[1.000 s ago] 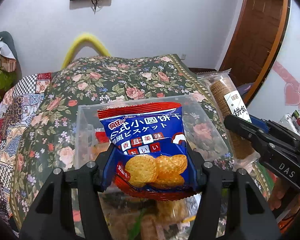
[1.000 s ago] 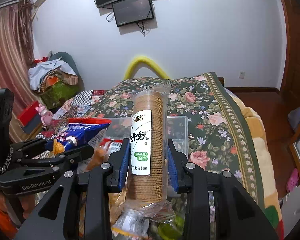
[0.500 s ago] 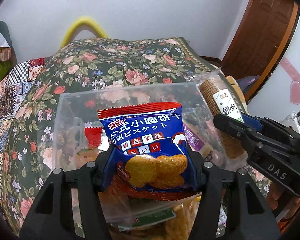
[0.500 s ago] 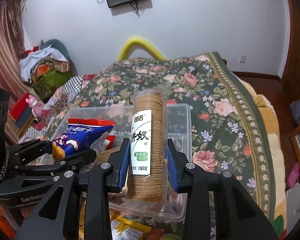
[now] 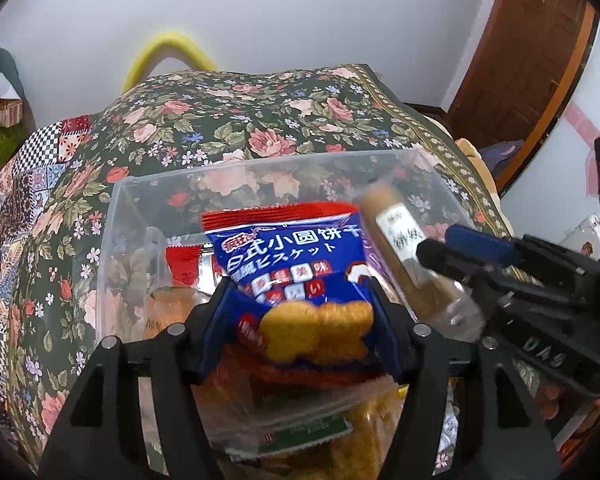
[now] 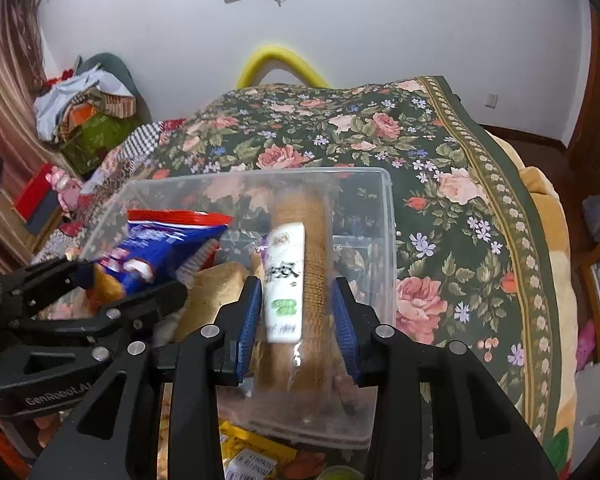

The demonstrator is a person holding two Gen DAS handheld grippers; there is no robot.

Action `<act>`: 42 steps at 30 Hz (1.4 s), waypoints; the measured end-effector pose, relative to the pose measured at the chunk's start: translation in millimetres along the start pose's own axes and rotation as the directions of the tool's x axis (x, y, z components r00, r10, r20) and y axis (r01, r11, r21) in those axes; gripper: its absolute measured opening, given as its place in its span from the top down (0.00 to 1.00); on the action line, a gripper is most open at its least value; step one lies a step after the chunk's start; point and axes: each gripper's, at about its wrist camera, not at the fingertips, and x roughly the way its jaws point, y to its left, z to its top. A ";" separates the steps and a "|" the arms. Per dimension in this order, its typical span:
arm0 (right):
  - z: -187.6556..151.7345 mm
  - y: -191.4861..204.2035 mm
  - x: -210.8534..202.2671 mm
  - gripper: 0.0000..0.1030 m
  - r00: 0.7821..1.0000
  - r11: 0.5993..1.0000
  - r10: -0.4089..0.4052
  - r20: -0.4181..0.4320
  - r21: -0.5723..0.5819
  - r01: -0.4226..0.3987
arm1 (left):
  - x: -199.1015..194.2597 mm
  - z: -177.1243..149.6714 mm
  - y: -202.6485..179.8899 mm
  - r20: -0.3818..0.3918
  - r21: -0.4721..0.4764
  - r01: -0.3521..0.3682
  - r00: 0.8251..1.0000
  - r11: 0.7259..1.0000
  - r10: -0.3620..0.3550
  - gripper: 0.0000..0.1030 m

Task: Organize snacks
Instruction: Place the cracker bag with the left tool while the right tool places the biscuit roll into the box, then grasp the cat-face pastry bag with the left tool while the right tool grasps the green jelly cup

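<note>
While both hands hang over the clear plastic bin [image 6: 384, 216] on the floral bedspread [image 6: 440, 152], each holds a snack above the open top. Between the jaws of the left gripper [image 5: 300, 312] sits the blue-and-red biscuit packet [image 5: 292, 264], its lower half flanked by the blue pads; those jaws are opening, and a sliver of gap seems to show on either side, so the packet looks about to drop among the snacks already below. Between the jaws of the right gripper [image 6: 298, 312] stands the tall sleeve of round crackers [image 6: 304, 280], upright, its top reaching past the fingertips toward the bin's far wall. A narrow gap shows beside each pad and the sleeve is blurred, so it appears to be slipping free.

To my eye the packet is light, puffy and slick, best pinched across its lower body, gently, since the biscuits inside would crush. The cracker sleeve looks stiffer but brittle, its film slippery; take it at mid-length across the stack and set it down, not let fall.
</note>
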 end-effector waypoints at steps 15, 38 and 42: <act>-4.1 12.9 -69.9 0.66 0.992 0.999 -0.002 0.125 -0.031 0.006 | -82.2 -5.2 -3.8 0.133 0.023 -0.015 0.991 1.000 0.012 0.32; -81.0 -1.7 -93.5 0.48 0.995 0.998 -0.063 0.075 -0.016 0.065 | -84.9 -103.0 36.5 -0.011 -0.016 -0.080 0.997 0.997 0.080 0.17; -90.9 -6.1 -83.4 0.47 0.997 0.997 -0.071 0.032 -0.011 0.071 | -74.7 -111.9 36.9 -0.046 -0.045 -0.060 0.997 0.997 0.058 0.16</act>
